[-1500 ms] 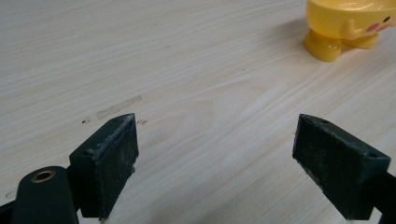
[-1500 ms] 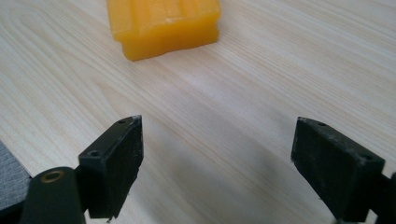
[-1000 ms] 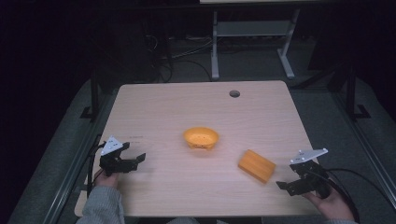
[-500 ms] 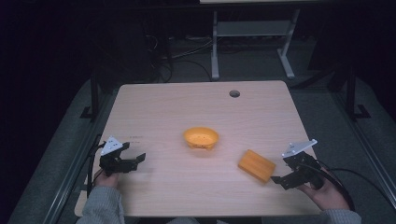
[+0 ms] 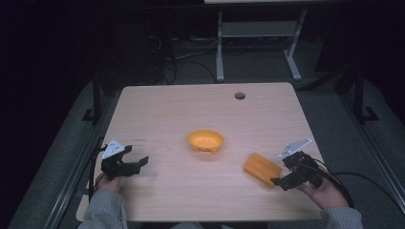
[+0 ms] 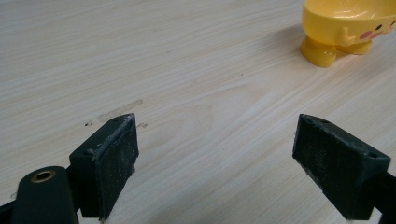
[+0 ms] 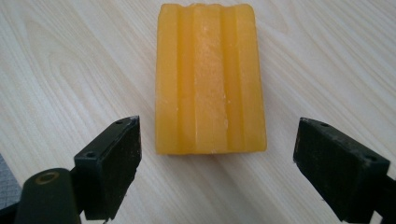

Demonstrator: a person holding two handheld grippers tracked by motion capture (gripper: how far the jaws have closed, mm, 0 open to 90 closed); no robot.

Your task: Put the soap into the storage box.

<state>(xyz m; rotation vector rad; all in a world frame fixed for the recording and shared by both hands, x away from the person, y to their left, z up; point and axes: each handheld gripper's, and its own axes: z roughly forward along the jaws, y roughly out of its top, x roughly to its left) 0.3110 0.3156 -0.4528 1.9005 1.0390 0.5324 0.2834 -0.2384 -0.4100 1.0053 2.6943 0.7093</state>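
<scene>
Right gripper view: orange block (image 7: 210, 79) just ahead of gripper (image 7: 215, 163).

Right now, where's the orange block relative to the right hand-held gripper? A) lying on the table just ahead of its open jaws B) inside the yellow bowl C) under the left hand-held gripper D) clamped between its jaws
A: the orange block lies flat on the table, just beyond the right hand-held gripper, whose jaws stand wide open and touch nothing.

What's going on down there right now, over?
Right gripper open, lined up on orange block, not touching. Left gripper open, idle. Yellow bowl mid-table. Nothing in the way.
</scene>
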